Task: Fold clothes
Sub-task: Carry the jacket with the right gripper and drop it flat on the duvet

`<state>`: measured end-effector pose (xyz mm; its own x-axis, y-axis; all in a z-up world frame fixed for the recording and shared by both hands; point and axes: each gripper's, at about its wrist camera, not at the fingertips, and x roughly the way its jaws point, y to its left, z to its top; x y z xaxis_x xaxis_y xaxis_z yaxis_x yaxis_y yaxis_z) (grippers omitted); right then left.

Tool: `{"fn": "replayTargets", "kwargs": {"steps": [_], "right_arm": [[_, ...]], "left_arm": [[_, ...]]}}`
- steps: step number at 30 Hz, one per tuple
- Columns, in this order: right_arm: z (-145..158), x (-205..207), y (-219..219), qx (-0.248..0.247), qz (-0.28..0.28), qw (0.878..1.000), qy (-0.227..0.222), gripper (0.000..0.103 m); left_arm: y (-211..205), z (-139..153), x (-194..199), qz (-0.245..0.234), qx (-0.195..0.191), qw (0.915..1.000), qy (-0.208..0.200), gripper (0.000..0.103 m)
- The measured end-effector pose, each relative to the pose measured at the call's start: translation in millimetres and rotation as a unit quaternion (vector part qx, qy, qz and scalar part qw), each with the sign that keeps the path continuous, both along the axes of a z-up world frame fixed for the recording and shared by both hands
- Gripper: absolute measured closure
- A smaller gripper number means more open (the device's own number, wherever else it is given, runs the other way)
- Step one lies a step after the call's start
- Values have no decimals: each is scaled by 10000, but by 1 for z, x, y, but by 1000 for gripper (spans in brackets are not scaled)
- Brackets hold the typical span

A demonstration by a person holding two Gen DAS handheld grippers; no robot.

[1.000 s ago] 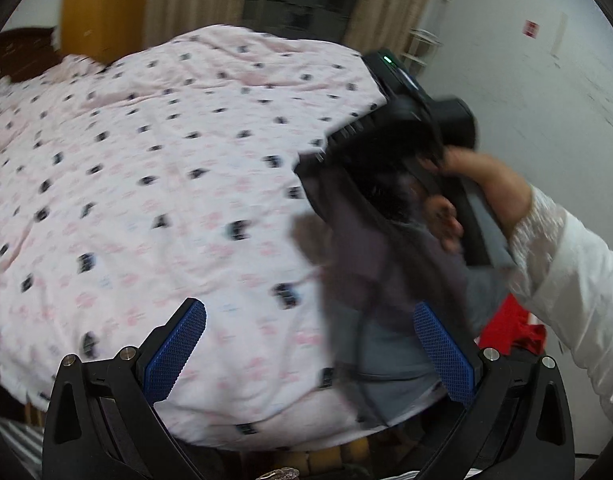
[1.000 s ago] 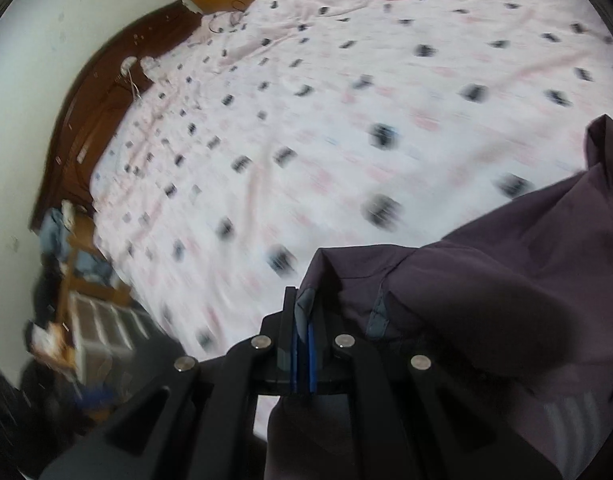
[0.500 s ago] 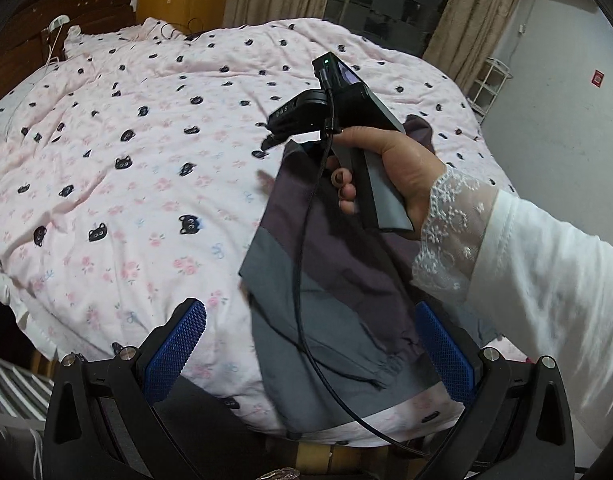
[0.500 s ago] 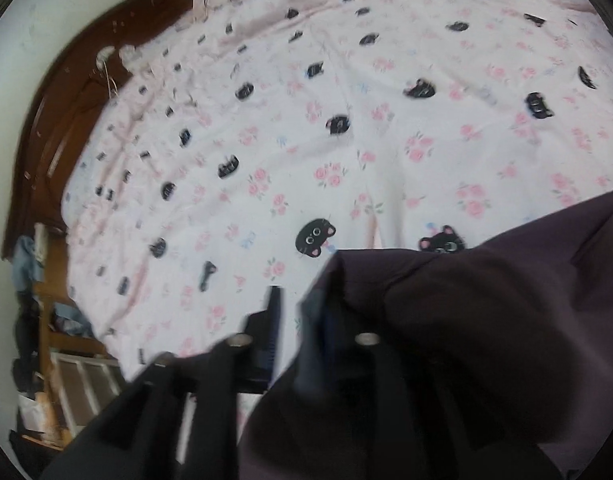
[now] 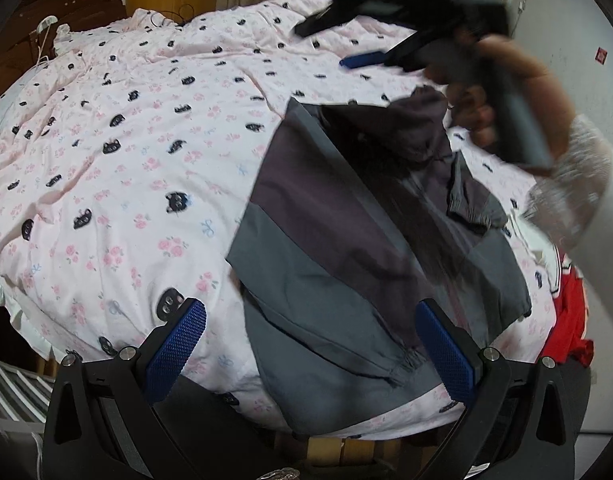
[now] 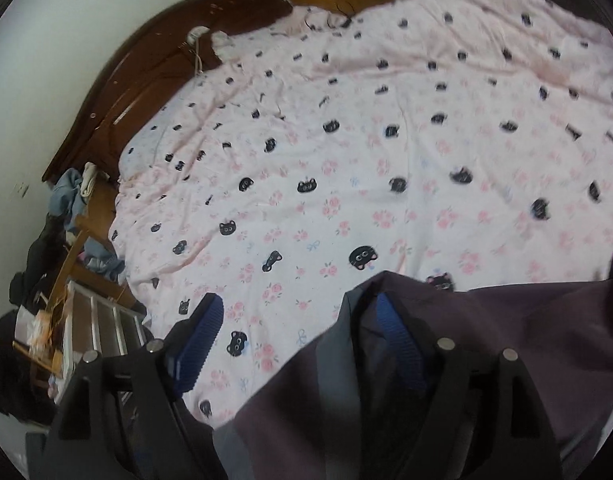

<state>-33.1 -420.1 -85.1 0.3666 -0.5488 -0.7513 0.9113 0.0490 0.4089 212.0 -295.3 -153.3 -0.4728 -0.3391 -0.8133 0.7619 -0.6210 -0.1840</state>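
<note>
Jacket: I see a dark purple and grey jacket (image 5: 346, 248) lying on the bed (image 5: 118, 184) near its foot edge, towards the right corner; purple upper panels, grey lower panels, one elastic cuff (image 5: 402, 364) at the near hem, a second cuff folded over the right side.
Bed: pink quilt printed with black cat faces and roses, dark wooden headboard (image 6: 154, 76) at the far end.
Left claw: my left claw (image 5: 310, 356) hangs released above the jacket's near hem, blue pads wide apart, gripping nothing.
Right claw: my right claw (image 6: 298, 340) is opening; jacket fabric drapes against one pad, not pinched.
Beside the bed: a red garment (image 5: 566, 332) off the right corner.
</note>
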Motion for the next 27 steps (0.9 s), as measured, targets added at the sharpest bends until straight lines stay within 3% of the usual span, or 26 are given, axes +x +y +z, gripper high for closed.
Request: {"fn": "replayTargets", "kwargs": {"steps": [3,7,15,18,24,27], "right_arm": [[11,-18,32,-94,-24,9999,78,20],[5,-34,74,-31,-128,9986,522,20],[-35,-53,174,182,-524,9837,1710,20],[-52,-66,204,110,-718,9798,1863,20],[-87,-90,238,233,-1049,9749,1951,20],[-98,-94,240,249,-1071,9708,2133,21]], "left_arm": [[6,-5,-6,-66,4,10000,-30,0],[17,-11,-19,-235,-15,9997,-95,0],[43,-24,-51,-695,-158,9974,-99,0],[57,-34,-66,-940,-189,9954,-83,0],[82,-58,-93,-1204,-945,9864,-602,0],[85,-71,-103,-1283,-1129,9811,-911,0]]}}
